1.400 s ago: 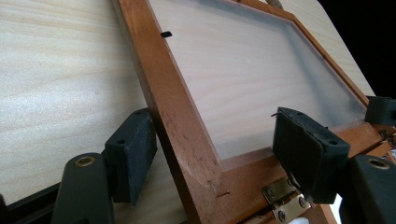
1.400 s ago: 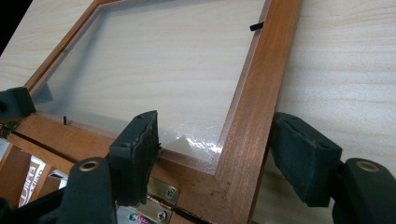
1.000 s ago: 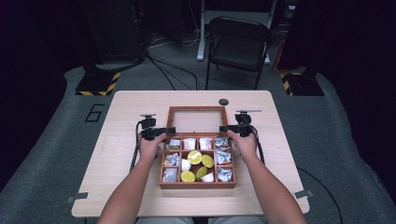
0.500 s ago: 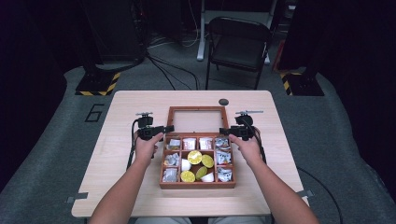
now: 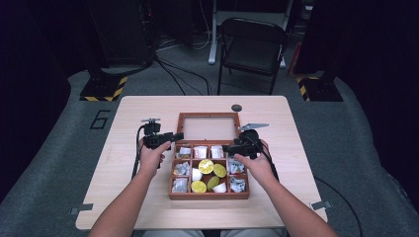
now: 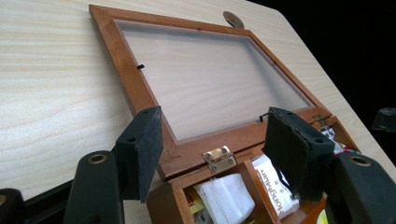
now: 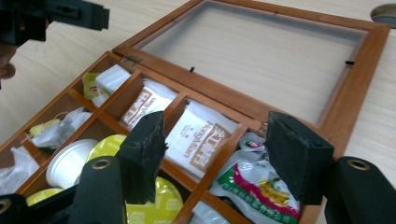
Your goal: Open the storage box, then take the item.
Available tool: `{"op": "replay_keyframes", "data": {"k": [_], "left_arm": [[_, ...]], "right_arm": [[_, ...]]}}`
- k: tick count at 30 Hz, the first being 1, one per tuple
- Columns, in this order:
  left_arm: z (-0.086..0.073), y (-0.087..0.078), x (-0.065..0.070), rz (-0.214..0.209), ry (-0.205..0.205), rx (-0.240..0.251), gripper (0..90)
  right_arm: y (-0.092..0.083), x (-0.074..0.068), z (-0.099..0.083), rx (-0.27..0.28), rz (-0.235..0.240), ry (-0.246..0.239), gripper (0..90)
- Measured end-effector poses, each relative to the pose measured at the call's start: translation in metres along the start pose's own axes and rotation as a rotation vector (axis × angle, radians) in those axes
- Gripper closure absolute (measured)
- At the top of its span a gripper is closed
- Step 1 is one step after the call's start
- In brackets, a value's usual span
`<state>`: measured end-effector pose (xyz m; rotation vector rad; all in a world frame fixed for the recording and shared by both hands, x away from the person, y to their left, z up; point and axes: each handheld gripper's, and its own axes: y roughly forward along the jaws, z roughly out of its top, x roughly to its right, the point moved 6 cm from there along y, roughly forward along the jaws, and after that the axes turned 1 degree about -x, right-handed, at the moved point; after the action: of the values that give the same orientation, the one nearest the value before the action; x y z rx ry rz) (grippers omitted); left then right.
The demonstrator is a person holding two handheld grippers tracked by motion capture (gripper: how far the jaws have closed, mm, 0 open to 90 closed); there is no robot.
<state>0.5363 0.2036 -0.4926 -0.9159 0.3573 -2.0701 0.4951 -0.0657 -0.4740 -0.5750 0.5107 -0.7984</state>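
A wooden compartment box [image 5: 207,196] sits mid-table, its glass-paned lid [image 5: 208,127] folded back flat behind it. The cells hold white tea bags [image 7: 198,140], yellow-topped capsules [image 5: 206,166] and foil sachets [image 7: 254,186]. My left gripper [image 5: 177,136] hovers at the box's back left corner, open; its jaws have just been closing, with nothing gripped. In the left gripper view it [image 6: 215,140] frames the brass hinge [image 6: 218,160] and lid [image 6: 205,79]. My right gripper [image 5: 226,147] hangs open above the box's right-hand cells, its pads [image 7: 144,149] clear of the packets.
A small dark round disc [image 5: 236,107] lies on the table behind the lid. A black folding chair [image 5: 252,47] stands beyond the far edge. Bare wood stretches to the left [image 5: 113,163] and right [image 5: 291,148] of the box.
My right gripper has swung inward and toward me, from beside the lid's right corner to above the box's right cells. The left gripper has barely shifted. The lid stays flat.
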Motion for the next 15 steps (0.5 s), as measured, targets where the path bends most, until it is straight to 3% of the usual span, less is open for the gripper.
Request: {"op": "replay_keyframes", "data": {"k": [5, 11, 14, 15], "left_arm": [[0.0, -0.006, 0.004, -0.002, 0.027, -0.001, 37.1], [0.001, -0.008, 0.009, -0.001, 0.017, 0.003, 37.1], [0.0, -0.009, 0.008, 0.0, 0.046, -0.004, 37.1], [0.0, -0.008, 0.01, -0.001, 0.032, -0.003, 37.1]], "right_arm": [[0.001, -0.01, -0.007, -0.004, 0.015, -0.041, 37.0], [0.001, -0.021, -0.011, -0.003, 0.034, -0.07, 36.8], [0.003, -0.027, -0.013, -0.006, 0.042, -0.081, 36.5], [0.005, -0.029, -0.015, -0.01, 0.045, -0.084, 36.3]]}}
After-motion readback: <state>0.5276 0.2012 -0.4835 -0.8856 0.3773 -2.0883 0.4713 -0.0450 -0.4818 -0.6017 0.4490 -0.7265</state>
